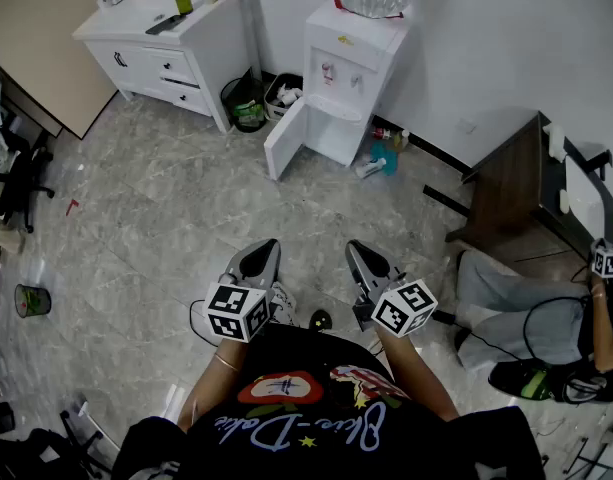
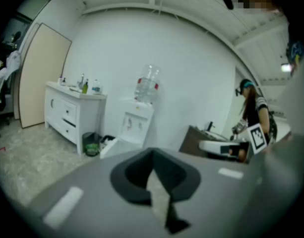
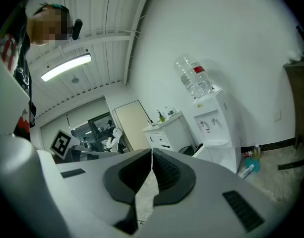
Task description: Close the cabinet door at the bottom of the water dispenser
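So the water dispenser [image 1: 348, 68] sits top middle of the head view against the white wall [image 1: 506, 38]. Its bottom cabinet door [image 1: 286, 140] is wide open, swung out to the left over the floor [image 1: 166, 198]. The left gripper [image 1: 271, 248] and right gripper [image 1: 354, 249] hover low in the frame, well apart from it, both with fingers [image 3: 169, 170] clenched together on nothing.
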`<state>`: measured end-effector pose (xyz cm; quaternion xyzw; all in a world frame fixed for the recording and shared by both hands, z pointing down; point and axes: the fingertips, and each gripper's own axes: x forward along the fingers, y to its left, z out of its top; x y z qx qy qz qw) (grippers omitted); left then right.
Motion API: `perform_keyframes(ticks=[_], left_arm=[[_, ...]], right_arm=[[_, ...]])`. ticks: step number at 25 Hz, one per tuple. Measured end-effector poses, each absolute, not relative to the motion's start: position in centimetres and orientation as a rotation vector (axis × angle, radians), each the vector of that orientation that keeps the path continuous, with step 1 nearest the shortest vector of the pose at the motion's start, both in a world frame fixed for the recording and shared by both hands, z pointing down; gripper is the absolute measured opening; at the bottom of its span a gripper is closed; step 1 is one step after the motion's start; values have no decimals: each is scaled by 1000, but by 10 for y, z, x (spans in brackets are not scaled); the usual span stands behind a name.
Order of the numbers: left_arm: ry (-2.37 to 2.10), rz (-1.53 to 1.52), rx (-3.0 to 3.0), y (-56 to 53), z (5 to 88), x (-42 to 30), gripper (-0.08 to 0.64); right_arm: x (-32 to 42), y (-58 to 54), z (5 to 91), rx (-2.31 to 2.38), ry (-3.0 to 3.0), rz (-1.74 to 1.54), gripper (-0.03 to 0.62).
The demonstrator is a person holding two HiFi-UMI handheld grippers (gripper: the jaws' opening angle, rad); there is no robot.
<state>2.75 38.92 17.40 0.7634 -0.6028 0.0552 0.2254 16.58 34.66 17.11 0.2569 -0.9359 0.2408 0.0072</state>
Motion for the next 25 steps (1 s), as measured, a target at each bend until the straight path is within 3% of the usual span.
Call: perform_keyframes(ticks=[17, 25], left_arm=[[-1351, 254, 2187, 134, 260, -170, -2], [-1228, 333, 2178, 47, 356, -209, -2]], right_arm=[[-43, 100, 224, 1104, -2910, 1018, 17], [-85, 25, 320, 1213, -2774, 1064, 17]])
